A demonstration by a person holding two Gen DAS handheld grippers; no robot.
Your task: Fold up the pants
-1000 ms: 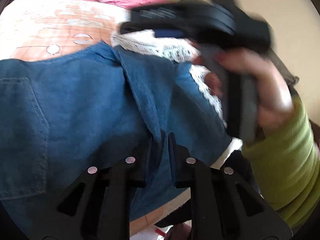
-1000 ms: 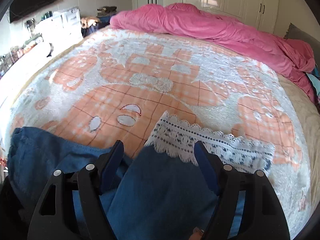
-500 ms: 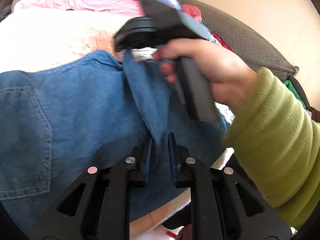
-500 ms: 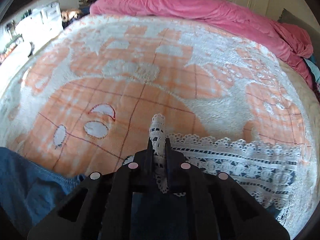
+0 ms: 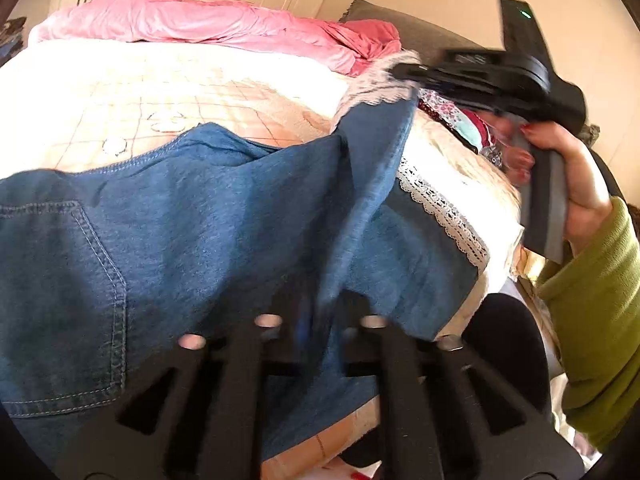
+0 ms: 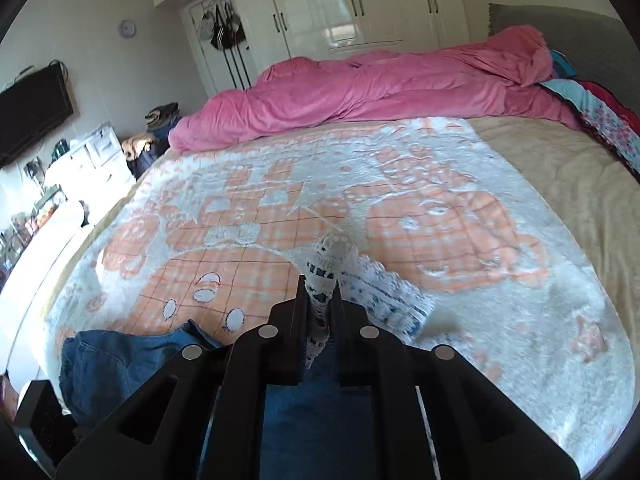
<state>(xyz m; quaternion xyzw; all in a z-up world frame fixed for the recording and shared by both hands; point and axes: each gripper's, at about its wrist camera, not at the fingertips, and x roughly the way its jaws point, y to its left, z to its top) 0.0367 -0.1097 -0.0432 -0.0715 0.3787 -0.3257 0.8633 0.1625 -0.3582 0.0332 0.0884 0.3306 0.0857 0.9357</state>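
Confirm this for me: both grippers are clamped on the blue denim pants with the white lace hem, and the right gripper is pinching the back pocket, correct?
Not quite. The right gripper is pinching the white lace hem of the blue denim pants, not the back pocket; the right wrist view shows lace bunched between its fingers. The pocket lies untouched in the left wrist view. The left gripper is indeed clamped on denim.

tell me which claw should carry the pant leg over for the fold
Right. The right claw is shut on the lace hem of the pants, with that leg lifted off the blanket. The left claw pinches mid-leg denim, suiting it as anchor.
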